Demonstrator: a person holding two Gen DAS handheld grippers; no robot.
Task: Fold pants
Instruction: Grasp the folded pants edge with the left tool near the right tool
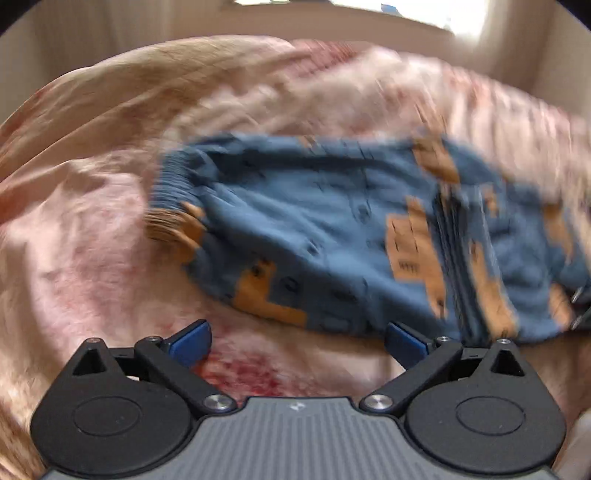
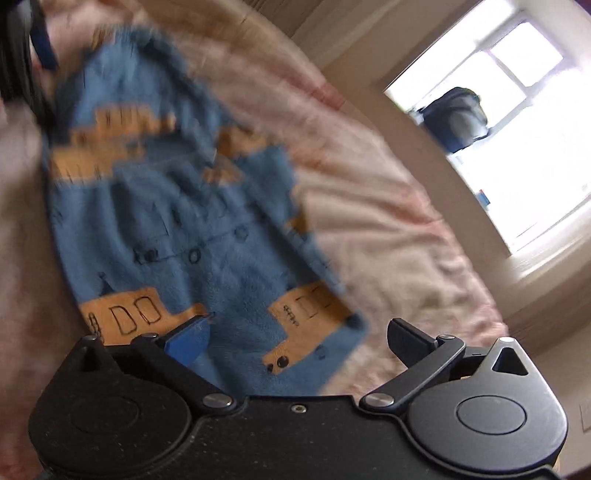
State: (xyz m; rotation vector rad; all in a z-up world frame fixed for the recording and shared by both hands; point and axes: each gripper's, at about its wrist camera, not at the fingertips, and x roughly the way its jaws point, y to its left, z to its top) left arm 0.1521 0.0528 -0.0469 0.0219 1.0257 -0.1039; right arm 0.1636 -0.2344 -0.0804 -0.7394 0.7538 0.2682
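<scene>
Small blue pants [image 1: 332, 236] with orange vehicle prints lie on a pink bedspread [image 1: 92, 221], ribbed cuffs at the left, folded over on the right side. My left gripper [image 1: 297, 341] is open and empty, just in front of the pants' near edge. In the right wrist view the pants [image 2: 192, 221] spread out ahead. My right gripper [image 2: 299, 339] is open and empty, with its jaws over the near end of the pants. The left gripper shows at the top left corner of the right wrist view [image 2: 22, 55]. Both views are motion-blurred.
The bedspread [image 2: 388, 221] covers the whole bed, wrinkled. Beige walls [image 1: 110, 26] stand behind the bed. A bright window [image 2: 517, 129] with a dark backpack [image 2: 454, 114] on its sill is at the right.
</scene>
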